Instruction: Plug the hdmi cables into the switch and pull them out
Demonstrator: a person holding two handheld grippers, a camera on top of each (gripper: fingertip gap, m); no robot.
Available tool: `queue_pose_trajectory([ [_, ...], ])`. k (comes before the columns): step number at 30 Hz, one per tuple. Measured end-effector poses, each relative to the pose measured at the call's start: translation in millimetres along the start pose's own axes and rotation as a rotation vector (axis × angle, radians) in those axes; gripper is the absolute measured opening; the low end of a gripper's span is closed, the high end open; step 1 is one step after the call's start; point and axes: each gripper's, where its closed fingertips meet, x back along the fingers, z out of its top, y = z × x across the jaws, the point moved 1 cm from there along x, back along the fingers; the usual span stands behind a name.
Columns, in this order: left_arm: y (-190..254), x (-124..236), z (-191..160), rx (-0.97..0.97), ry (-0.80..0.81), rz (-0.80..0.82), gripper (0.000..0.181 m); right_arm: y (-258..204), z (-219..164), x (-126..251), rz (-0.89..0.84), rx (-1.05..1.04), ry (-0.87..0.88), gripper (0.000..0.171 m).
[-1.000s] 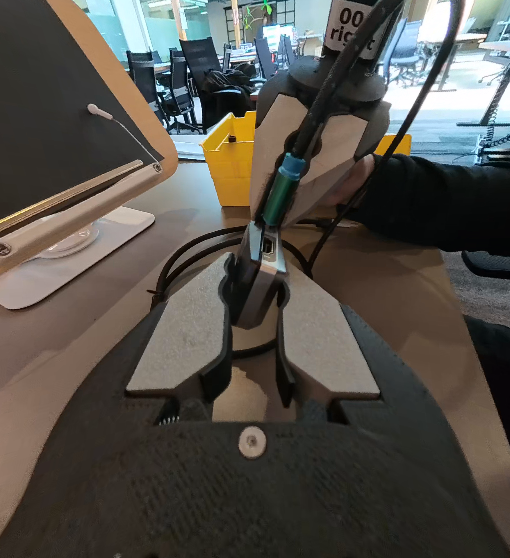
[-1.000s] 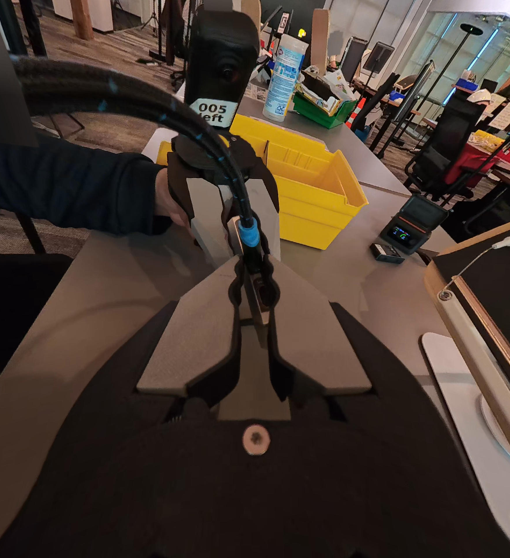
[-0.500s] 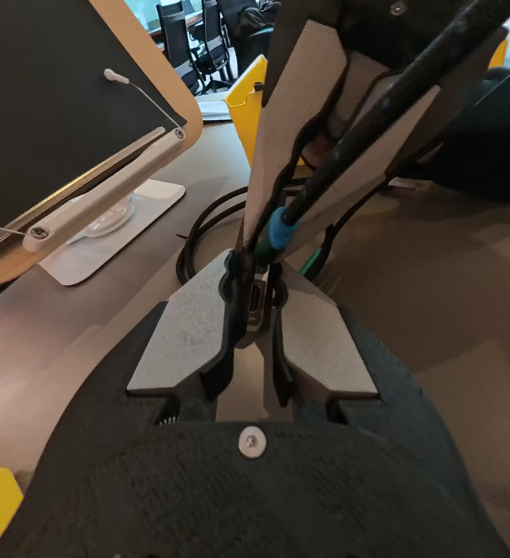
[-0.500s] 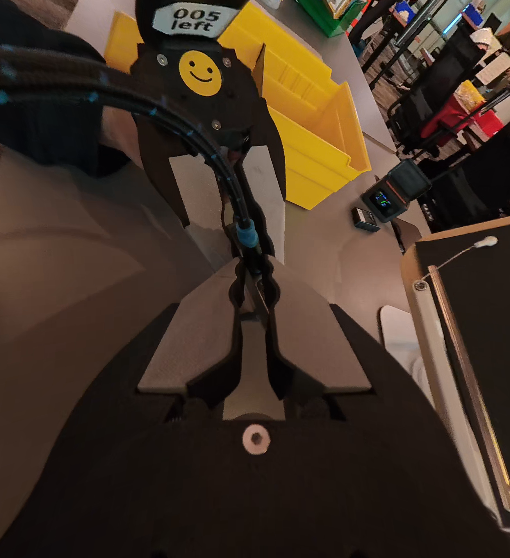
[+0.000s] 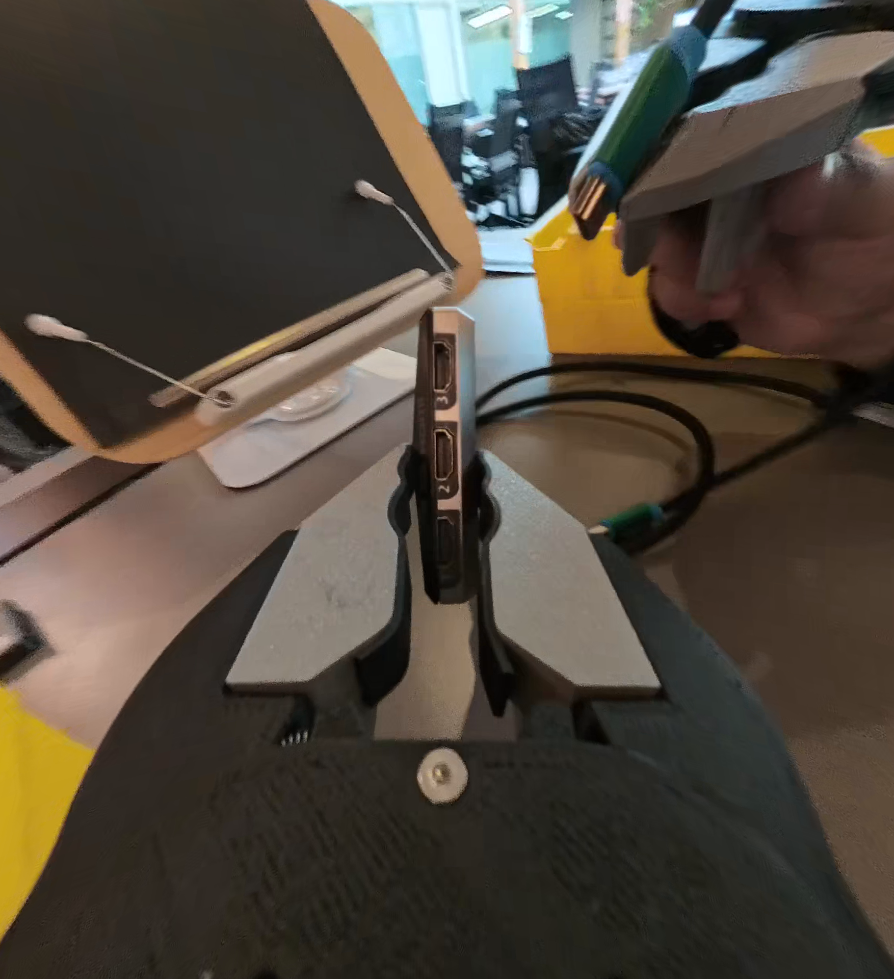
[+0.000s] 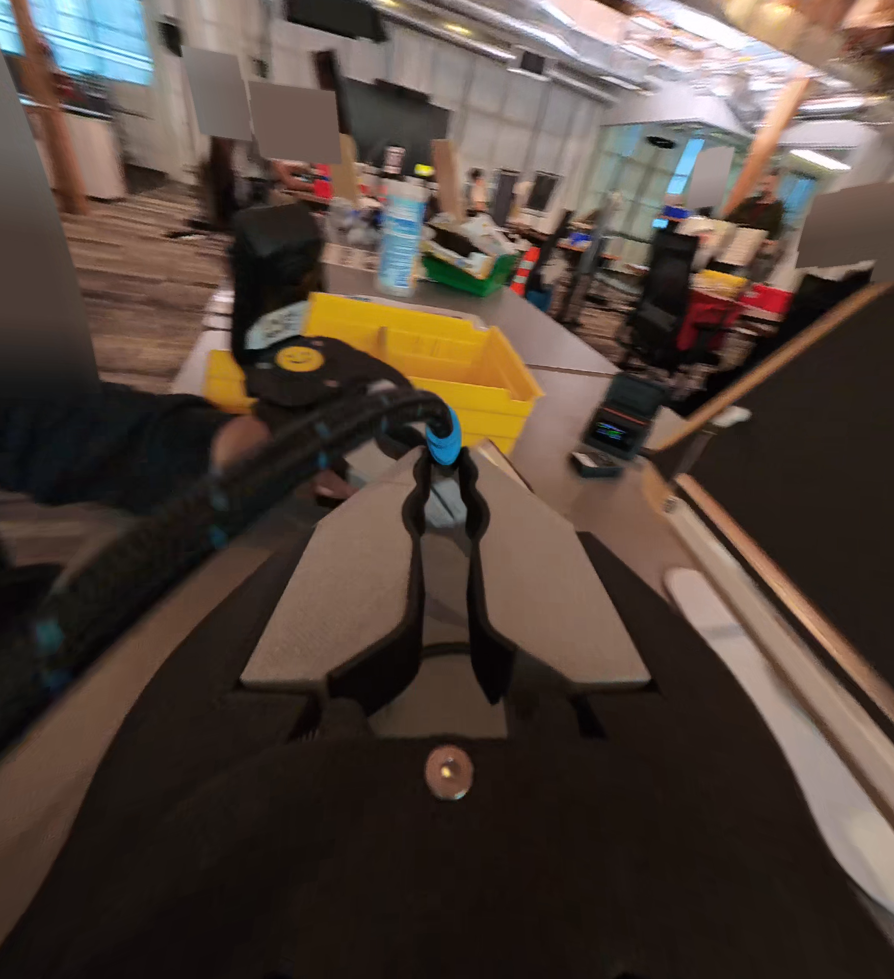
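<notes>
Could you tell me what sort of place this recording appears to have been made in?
Probably an open-plan office or lab workspace. The right wrist view shows rows of desks with black office chairs, exposed ceiling ducts and glass partitions, and a yellow parts bin on the grey worktable.

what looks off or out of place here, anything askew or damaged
Nothing looks damaged. The switch stands on end, clamped in the left tongs, all three visible ports empty. The right tongs hold a green HDMI plug tilted, up and right of the switch. A second green plug lies loose on the table.
</notes>
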Motion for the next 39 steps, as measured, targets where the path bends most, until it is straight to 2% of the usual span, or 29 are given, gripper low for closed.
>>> queue_pose_trajectory([
  [2,-16,3,6,-0.075,0.029,0.126,0.019,21,-1,8,-0.154,0.015,-0.033,0.006],
  [4,-23,7,7,-0.135,0.025,0.198,0.019,28,-12,13,-0.225,0.062,-0.15,0.005],
  [7,-33,11,4,-0.197,-0.001,0.288,0.018,44,-58,17,-0.348,0.125,-0.486,0.008],
  [9,-32,11,8,-0.2,0.024,0.291,0.018,51,-79,13,-0.398,0.166,-0.668,0.008],
  [13,-33,22,27,-0.256,0.12,0.354,0.018,57,-104,1,-0.393,0.288,-1.022,0.008],
  [15,-38,39,43,-0.314,0.203,0.452,0.019,53,-115,5,-0.357,0.278,-1.172,0.016],
  [17,-38,57,61,-0.376,0.294,0.53,0.019,52,-124,17,-0.354,0.215,-1.269,0.037],
  [18,-39,62,65,-0.397,0.315,0.557,0.018,54,-126,25,-0.368,0.182,-1.299,0.042],
  [20,-43,60,62,-0.382,0.285,0.569,0.019,59,-125,42,-0.416,0.122,-1.32,0.042],
  [23,-49,55,56,-0.35,0.253,0.571,0.019,53,-111,53,-0.454,-0.067,-1.195,0.043],
  [27,-43,62,68,-0.357,0.325,0.552,0.018,8,-102,34,-0.291,-0.409,-0.904,0.074],
  [29,-45,62,67,-0.355,0.314,0.559,0.019,-7,-108,29,-0.278,-0.481,-0.853,0.089],
  [34,-47,61,65,-0.356,0.303,0.565,0.018,8,-157,48,-0.518,-0.335,-1.053,0.102],
  [36,-51,65,67,-0.349,0.324,0.6,0.019,5,-161,42,-0.492,-0.385,-1.02,0.075],
  [37,-53,69,70,-0.35,0.342,0.622,0.019,1,-162,43,-0.461,-0.407,-1.029,0.041],
  [38,-55,73,72,-0.35,0.359,0.642,0.018,-2,-160,47,-0.431,-0.409,-1.046,0.021],
  [39,-57,76,74,-0.344,0.368,0.656,0.018,-5,-158,54,-0.402,-0.398,-1.078,0.019],
])
